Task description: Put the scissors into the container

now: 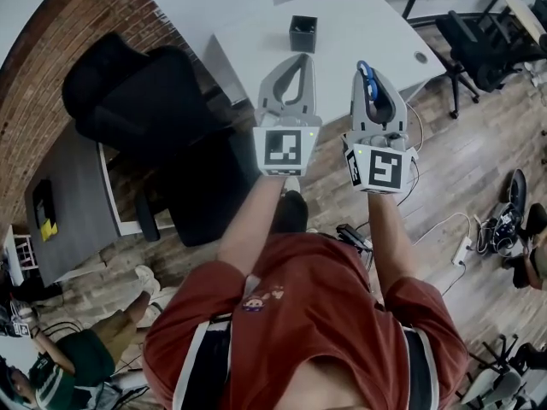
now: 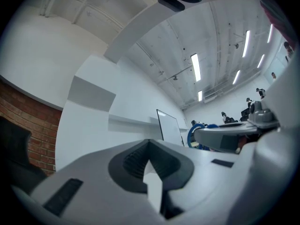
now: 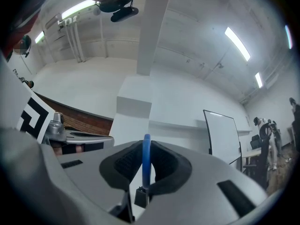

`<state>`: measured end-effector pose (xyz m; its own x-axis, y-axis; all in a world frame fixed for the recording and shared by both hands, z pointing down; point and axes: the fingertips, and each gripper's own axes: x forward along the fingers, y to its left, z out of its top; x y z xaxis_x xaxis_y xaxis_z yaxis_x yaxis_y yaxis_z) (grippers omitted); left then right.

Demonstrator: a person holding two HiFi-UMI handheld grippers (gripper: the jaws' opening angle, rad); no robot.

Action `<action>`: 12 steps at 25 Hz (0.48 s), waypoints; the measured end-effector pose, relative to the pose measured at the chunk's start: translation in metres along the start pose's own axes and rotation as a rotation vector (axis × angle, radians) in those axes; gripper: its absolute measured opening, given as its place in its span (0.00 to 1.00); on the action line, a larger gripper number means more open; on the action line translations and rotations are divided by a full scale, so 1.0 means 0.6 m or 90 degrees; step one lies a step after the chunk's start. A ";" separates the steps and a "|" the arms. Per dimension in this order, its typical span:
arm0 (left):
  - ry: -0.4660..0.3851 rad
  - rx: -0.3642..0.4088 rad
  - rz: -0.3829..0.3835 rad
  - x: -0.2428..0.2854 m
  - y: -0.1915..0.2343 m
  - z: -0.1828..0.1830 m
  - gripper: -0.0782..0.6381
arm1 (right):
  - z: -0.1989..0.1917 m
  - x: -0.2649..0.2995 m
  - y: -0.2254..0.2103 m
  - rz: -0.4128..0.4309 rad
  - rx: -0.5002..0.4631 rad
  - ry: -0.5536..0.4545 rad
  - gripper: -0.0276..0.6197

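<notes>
The person wears a rust-red shirt (image 1: 342,314) with short sleeves (image 1: 427,301). A small cartoon picture (image 1: 261,299) sits on the chest. Black side panels (image 1: 201,361) with white stripes run down the left and the right of the shirt. The left tongs (image 1: 297,58) and the right tongs (image 1: 369,68) have smooth, rounded shells of pale grey plastic. At the near end of each is a white box with black square marks: the left cube (image 1: 282,148) and the right cube (image 1: 376,167). Inside the jaws are dark ribbed pads (image 2: 132,161).
</notes>
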<state>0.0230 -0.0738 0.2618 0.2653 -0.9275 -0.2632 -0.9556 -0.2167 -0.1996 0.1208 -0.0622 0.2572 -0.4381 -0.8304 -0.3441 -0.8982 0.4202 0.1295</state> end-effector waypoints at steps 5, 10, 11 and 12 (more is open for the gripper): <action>-0.001 -0.011 0.000 0.047 0.024 -0.027 0.13 | -0.029 0.052 -0.009 -0.001 -0.008 0.008 0.13; 0.002 -0.029 0.009 0.089 0.060 -0.051 0.13 | -0.057 0.108 -0.007 0.002 -0.007 0.020 0.13; 0.002 -0.030 0.009 0.096 0.066 -0.054 0.13 | -0.062 0.119 -0.006 0.001 -0.005 0.022 0.13; 0.005 -0.027 0.007 0.104 0.071 -0.059 0.13 | -0.066 0.130 -0.006 0.000 -0.002 0.023 0.13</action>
<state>-0.0058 -0.1519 0.2704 0.2546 -0.9320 -0.2581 -0.9629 -0.2197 -0.1566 0.0883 -0.1431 0.2666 -0.4392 -0.8431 -0.3103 -0.8982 0.4189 0.1331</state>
